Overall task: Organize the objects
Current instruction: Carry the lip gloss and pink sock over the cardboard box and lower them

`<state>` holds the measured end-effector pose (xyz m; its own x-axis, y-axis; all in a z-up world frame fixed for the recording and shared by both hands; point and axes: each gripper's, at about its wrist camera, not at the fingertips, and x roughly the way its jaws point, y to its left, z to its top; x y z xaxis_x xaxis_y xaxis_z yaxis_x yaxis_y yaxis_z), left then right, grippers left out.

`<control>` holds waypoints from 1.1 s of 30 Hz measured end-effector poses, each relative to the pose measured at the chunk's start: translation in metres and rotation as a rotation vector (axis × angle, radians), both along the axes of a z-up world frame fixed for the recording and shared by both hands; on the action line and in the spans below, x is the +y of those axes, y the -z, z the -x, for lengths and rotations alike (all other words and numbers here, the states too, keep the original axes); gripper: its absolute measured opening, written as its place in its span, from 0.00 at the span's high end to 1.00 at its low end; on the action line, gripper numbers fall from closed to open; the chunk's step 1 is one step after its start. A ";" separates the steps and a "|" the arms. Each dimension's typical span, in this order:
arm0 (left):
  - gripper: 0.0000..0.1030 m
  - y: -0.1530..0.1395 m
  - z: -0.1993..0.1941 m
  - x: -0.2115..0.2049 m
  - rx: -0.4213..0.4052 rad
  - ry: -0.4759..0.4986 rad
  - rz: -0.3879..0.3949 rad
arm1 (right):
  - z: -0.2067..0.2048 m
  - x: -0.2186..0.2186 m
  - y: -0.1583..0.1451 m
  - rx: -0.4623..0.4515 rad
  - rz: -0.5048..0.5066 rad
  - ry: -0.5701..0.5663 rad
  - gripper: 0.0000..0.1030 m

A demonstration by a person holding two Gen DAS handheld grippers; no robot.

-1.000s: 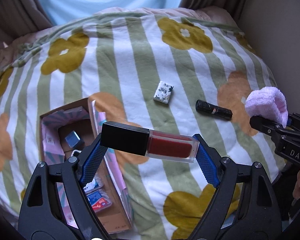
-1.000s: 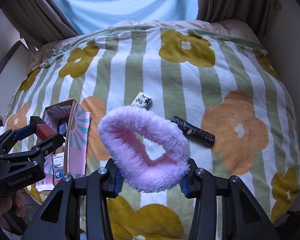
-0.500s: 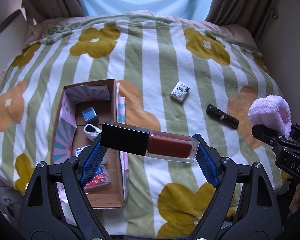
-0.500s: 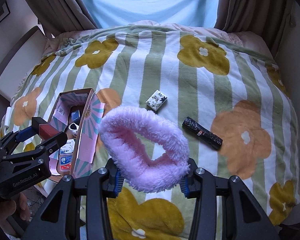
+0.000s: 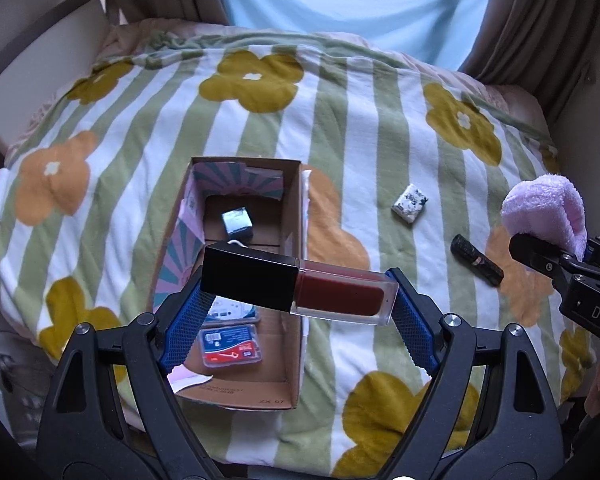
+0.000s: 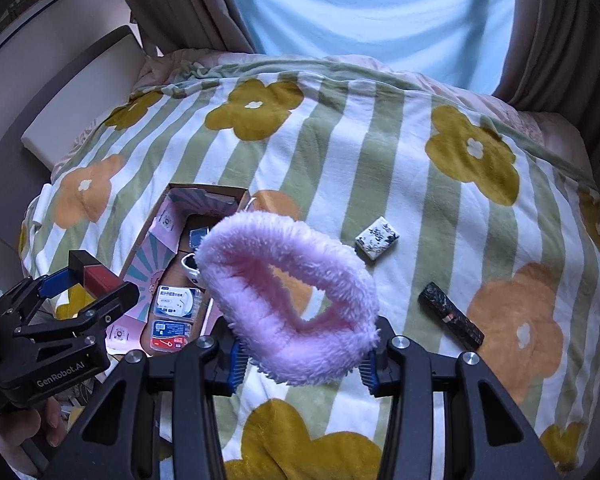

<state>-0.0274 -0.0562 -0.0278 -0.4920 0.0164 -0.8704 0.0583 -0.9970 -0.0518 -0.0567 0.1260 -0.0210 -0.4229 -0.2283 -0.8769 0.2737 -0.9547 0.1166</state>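
The left gripper (image 5: 298,300) is clamped on a square-sided lip-gloss tube with a black cap and dark red contents (image 5: 300,286), held crosswise in the air above the near end of an open cardboard box with pink-and-teal patterned flaps (image 5: 296,240). The right gripper (image 6: 302,360) grips a fluffy pink ring-shaped headband (image 6: 288,300), lifted above the striped, flower-printed blanket (image 6: 340,160). On the blanket right of the box lie a small white patterned packet (image 6: 377,238) and, nearer, a dark speckled lipstick tube (image 6: 450,316), apart from each other. Inside the box sit a small silvery cube (image 5: 237,220) and two flat labelled packs (image 5: 231,350).
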 end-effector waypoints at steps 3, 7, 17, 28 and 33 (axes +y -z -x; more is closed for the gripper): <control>0.19 0.004 -0.002 -0.018 -0.008 -0.049 0.003 | 0.009 -0.020 0.001 -0.003 0.002 -0.061 0.60; 0.19 0.010 -0.004 -0.041 -0.020 -0.159 0.000 | 0.024 -0.051 0.006 -0.013 0.003 -0.143 0.60; 0.19 0.049 0.004 -0.090 -0.080 -0.307 -0.021 | 0.079 -0.132 0.046 -0.086 -0.012 -0.319 0.60; 0.19 0.119 0.049 -0.112 -0.151 -0.376 -0.040 | 0.144 -0.202 0.130 -0.194 -0.035 -0.425 0.60; 0.19 0.145 0.067 -0.112 -0.172 -0.373 -0.039 | 0.157 -0.215 0.160 -0.246 -0.035 -0.452 0.60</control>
